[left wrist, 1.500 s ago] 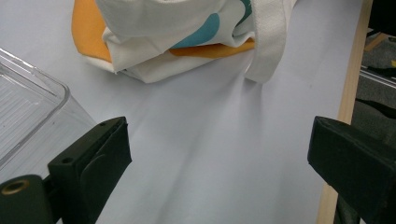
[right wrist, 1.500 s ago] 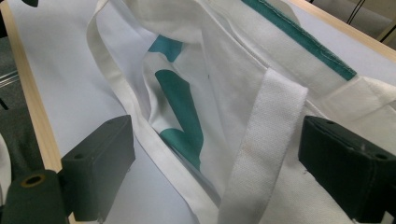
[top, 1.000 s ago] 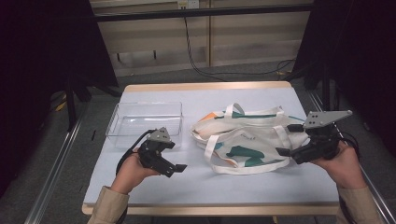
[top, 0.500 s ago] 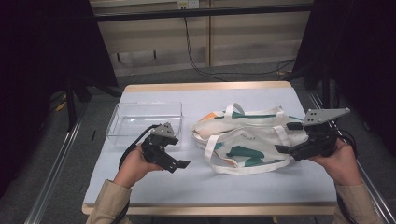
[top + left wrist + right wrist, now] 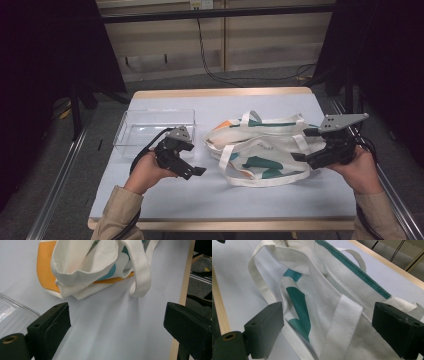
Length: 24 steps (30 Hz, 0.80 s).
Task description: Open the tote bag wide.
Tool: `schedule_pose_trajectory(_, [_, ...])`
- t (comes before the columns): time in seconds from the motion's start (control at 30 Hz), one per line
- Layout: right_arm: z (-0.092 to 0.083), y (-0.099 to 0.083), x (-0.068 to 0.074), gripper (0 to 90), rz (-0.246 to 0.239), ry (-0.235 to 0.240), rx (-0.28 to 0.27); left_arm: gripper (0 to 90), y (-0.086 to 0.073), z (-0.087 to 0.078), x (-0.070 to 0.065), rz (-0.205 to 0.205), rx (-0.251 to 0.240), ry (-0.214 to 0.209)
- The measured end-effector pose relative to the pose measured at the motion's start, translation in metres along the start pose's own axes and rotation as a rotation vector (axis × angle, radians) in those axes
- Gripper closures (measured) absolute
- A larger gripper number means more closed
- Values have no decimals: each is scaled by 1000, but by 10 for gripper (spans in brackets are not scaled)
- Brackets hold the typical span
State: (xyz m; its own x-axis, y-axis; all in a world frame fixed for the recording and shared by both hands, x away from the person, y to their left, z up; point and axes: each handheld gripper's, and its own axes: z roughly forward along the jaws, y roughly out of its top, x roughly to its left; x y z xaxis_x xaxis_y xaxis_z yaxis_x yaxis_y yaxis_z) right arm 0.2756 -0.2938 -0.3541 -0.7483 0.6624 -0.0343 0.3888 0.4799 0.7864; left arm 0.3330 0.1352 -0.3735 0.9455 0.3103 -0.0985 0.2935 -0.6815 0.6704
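Note:
A white cloth tote bag [image 5: 262,147] with teal and orange patches lies crumpled on the pale table [image 5: 200,195], its straps loose. My left gripper [image 5: 192,167] hovers open just left of the bag, its jaws spread wide over bare table, facing the bag's orange corner [image 5: 46,277] and a hanging strap [image 5: 141,272]. At the bag's right end my right gripper [image 5: 304,145] is open too, jaws spread either side of a white strap [image 5: 342,322] and the teal-printed cloth [image 5: 298,305], nothing clamped.
A clear plastic tray [image 5: 152,130] stands left of the bag, behind my left hand; its corner [image 5: 15,315] lies near the left jaw. The table's wooden edge [image 5: 183,285] runs close by. Metal rails flank the table.
My left gripper has shifted right, closer to the bag. The right gripper has edged slightly in toward the bag's right end. The bag lies as before.

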Motion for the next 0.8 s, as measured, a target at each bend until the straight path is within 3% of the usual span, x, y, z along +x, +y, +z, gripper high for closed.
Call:
schedule_pose_trajectory(0.07, [1,0,-1,95,3,2,-4,72,1,0,1,-13,-13,1])
schedule_pose_trajectory(0.1, [1,0,-2,95,5,-1,-4,73,2,-1,2,5,5,4])
schedule_pose_trajectory(0.27, [3,-1,-4,96,11,8,-11,77,6,0,3,-2,-11,-2])
schedule_pose_trajectory(0.4, [4,0,-4,95,12,8,-20,80,11,0,5,19,0,-4])
schedule_pose_trajectory(0.43, [4,0,-4,95,12,6,-23,80,11,1,4,-3,-16,-2])
schedule_pose_trajectory(0.47, [4,1,-4,96,6,5,-29,80,13,0,6,13,-4,0])
schedule_pose_trajectory(0.5, [5,1,-4,95,3,7,-32,81,13,1,5,-3,-19,2])
schedule_pose_trajectory(0.6, [8,1,-4,93,4,15,-23,83,16,0,7,17,-6,2])
schedule_pose_trajectory(0.8, [15,1,-1,105,-9,32,-4,90,24,1,9,19,-19,11])
